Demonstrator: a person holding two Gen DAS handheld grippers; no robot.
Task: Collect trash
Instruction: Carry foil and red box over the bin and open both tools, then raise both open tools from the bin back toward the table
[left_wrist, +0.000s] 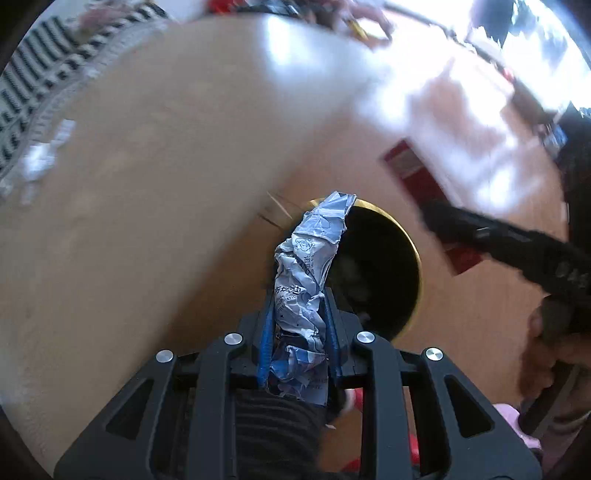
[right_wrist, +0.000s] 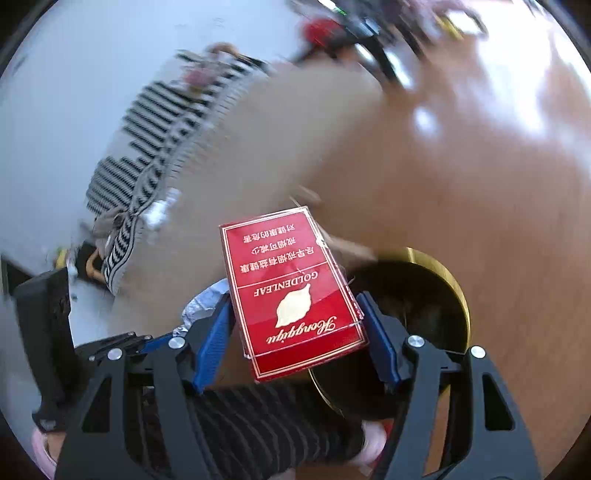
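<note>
My left gripper (left_wrist: 300, 299) is shut on a crumpled blue-and-white wrapper (left_wrist: 314, 243). The wrapper's top end hangs over the left rim of a round bin with a gold rim (left_wrist: 415, 254) and a dark inside. My right gripper (right_wrist: 295, 299) is shut on a red cigarette pack (right_wrist: 291, 295), held flat between the blue pads, beside the bin's gold rim (right_wrist: 458, 291). In the left wrist view the same pack (left_wrist: 410, 170) shows beyond the bin, with a black finger (left_wrist: 480, 232) across it. The wrapper (right_wrist: 203, 302) also peeks out left of the pack.
The bin stands on a wooden floor (left_wrist: 166, 184). A black-and-white striped rug (left_wrist: 33, 85) lies at the far left with white scraps (left_wrist: 40, 158) by its edge. Thin sticks (left_wrist: 277, 210) lie beside the bin. A person's hand (left_wrist: 543, 350) is at the right.
</note>
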